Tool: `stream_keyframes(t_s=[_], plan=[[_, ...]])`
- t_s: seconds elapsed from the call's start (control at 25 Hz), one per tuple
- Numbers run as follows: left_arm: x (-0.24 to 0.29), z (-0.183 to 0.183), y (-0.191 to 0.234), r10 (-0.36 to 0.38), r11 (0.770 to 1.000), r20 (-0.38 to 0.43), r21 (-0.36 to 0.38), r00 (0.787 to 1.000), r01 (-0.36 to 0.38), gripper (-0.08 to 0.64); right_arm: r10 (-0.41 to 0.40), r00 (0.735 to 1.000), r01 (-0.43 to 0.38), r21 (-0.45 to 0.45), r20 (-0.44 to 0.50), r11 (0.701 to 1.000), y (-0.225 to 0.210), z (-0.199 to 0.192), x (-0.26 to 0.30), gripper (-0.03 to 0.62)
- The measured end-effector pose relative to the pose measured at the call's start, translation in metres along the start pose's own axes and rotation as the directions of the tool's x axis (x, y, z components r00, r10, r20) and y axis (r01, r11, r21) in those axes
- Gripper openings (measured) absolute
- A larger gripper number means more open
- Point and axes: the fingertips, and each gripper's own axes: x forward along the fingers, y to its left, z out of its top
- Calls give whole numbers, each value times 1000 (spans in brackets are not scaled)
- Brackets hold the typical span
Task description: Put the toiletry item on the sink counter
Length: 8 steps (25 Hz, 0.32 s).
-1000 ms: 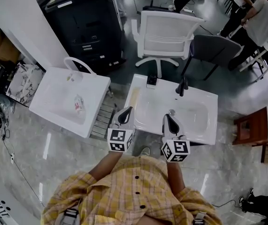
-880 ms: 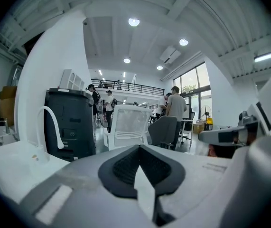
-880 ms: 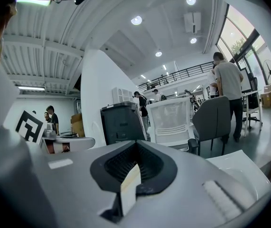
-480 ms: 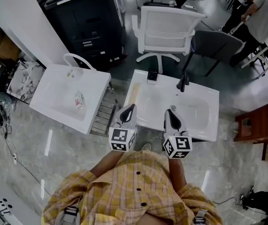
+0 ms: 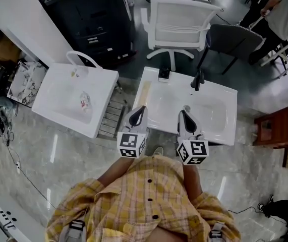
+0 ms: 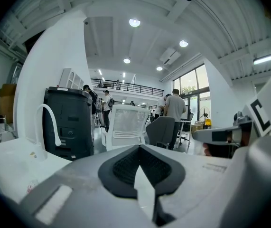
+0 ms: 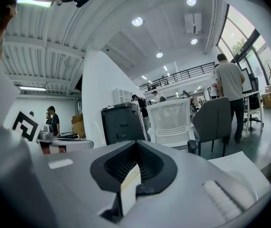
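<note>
The toiletry item (image 5: 84,103), a small white packet with red print, lies in the basin of the left white sink (image 5: 58,82), which has a white arched faucet (image 5: 83,59). My left gripper (image 5: 139,110) and right gripper (image 5: 185,113) hover side by side over the front edge of the right white sink (image 5: 224,130), well to the right of the item. Both are shut and hold nothing. In the left gripper view the closed left gripper (image 6: 137,167) points past the white faucet (image 6: 50,122). The right gripper view shows the right gripper (image 7: 134,167) closed too.
The right sink carries a black faucet (image 5: 197,79) and a small dark object (image 5: 163,74) on its back rim. Behind stand a white mesh chair (image 5: 176,21), a grey chair (image 5: 229,42) and a black cabinet (image 5: 88,19). A wooden stool (image 5: 270,132) stands at right.
Both grippers sit slightly lower and a touch further right in the head view, still shut and side by side. The item has not moved in the left sink.
</note>
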Motion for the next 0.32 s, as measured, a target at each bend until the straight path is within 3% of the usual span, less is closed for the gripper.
stream_keyframes(t_s=[0.32], plan=[[3, -2, 0, 2, 1000, -2, -5, 1000, -2, 0, 5, 1000, -5, -5, -4, 1000, -3, -1, 3, 1]])
